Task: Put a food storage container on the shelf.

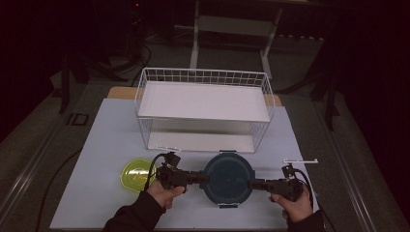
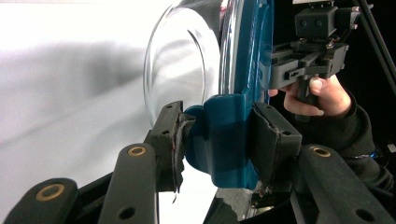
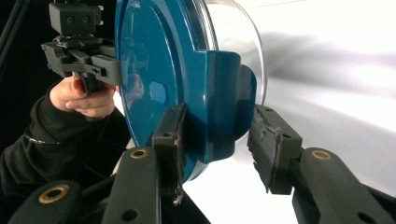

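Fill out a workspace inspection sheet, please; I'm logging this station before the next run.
Surface: pale table, dimly lit.
Job's things: round clear container with blue lid, gripped at both side latches.
Clutter: yellow-green lid at left; white wire basket behind.
Grippers: left gripper clamps one latch; right gripper straddles the other.
Cables: black cable loops from left gripper.
Surroundings: dark room, stand legs behind.
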